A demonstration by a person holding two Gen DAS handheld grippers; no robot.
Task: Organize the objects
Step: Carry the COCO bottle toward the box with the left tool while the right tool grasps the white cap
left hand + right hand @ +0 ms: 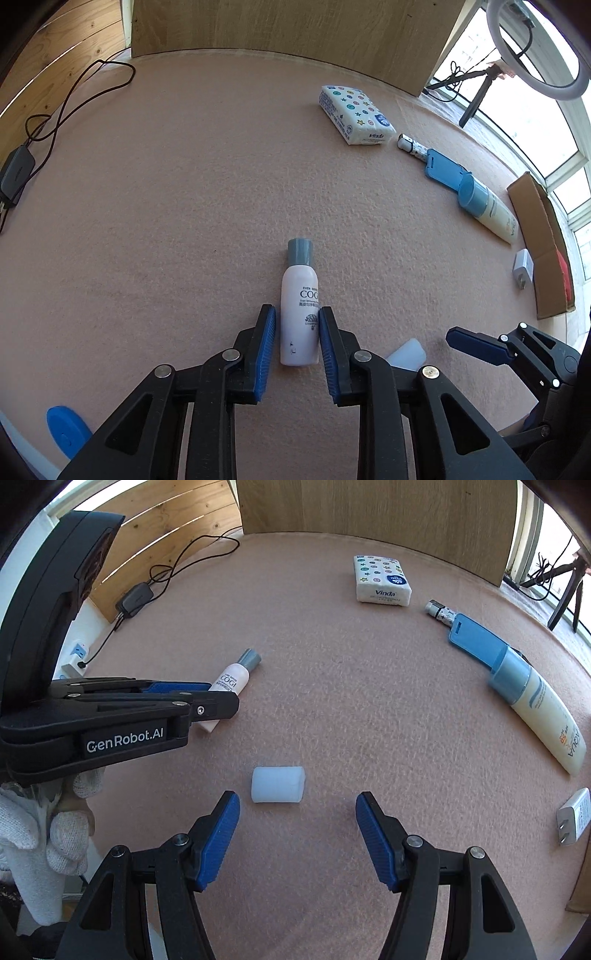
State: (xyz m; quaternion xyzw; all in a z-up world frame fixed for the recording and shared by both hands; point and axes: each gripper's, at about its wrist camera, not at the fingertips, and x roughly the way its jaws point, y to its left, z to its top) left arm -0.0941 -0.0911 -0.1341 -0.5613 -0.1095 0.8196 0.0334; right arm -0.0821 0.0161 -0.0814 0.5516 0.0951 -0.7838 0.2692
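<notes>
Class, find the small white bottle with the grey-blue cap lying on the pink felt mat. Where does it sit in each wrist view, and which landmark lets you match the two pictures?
Left wrist view: the small white bottle with the grey-blue cap lies lower centre, between the left tool's blue pads.
Right wrist view: the bottle lies left of centre, partly hidden behind the left tool.
Shared landmark: the patterned white tissue pack near the mat's far edge.

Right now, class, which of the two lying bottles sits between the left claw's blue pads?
The small white bottle with the grey-blue cap; the larger cream bottle with the light-blue cap lies far right, untouched.
</notes>
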